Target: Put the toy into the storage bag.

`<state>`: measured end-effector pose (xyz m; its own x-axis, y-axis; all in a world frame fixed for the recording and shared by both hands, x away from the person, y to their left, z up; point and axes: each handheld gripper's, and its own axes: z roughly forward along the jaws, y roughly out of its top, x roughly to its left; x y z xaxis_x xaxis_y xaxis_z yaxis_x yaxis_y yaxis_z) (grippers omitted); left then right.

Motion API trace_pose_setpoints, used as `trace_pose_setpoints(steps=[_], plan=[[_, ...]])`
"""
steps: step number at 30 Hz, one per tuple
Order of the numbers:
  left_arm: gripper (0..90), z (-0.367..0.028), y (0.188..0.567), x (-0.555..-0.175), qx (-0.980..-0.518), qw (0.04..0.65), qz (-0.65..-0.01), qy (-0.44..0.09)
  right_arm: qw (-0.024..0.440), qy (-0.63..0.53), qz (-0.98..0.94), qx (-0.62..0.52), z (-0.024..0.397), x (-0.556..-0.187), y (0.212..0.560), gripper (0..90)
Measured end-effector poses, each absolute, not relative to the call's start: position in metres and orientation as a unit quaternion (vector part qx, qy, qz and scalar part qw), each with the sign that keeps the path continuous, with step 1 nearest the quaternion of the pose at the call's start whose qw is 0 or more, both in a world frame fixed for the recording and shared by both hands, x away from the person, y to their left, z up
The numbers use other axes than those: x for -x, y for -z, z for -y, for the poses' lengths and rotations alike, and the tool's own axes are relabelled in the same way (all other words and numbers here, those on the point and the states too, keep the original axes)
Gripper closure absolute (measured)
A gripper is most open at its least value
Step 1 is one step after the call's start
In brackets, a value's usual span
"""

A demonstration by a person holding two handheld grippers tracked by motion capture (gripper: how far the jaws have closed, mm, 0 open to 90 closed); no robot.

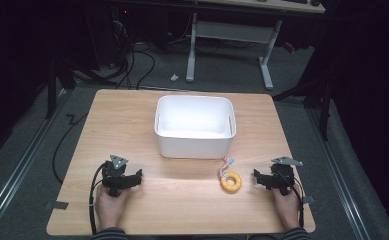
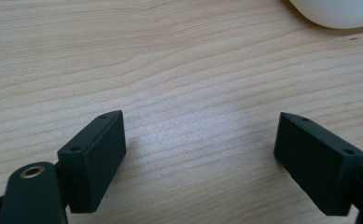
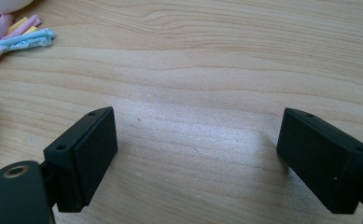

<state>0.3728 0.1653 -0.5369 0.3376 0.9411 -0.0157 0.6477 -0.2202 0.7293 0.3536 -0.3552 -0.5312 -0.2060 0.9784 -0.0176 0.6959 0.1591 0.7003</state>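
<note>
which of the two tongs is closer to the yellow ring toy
The right tongs, beside the yellow ring toy with pastel tassels. The left tongs sit far across the wooden table, with bare wood ahead of them.

Yellow ring toy with pastel tassels, white bin, pale wooden table.

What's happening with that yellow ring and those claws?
A person sits at a wooden table with a claw in each hand. The left claw and the right claw are both open and hold nothing. A yellow ring toy with coloured tassels lies just beside the right claw. A white bin stands behind it, with nothing visible inside.
</note>
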Motion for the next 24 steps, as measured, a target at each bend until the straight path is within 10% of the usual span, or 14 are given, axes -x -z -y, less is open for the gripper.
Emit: trace_pose_setpoints(steps=[24], plan=[[17.0, -0.1654, 0.537, -0.3723, -0.748, 0.329, -0.531, -0.223, 0.247, -0.287, -0.718, -0.584, 0.3541, -0.3526, 0.5312, 12.5]])
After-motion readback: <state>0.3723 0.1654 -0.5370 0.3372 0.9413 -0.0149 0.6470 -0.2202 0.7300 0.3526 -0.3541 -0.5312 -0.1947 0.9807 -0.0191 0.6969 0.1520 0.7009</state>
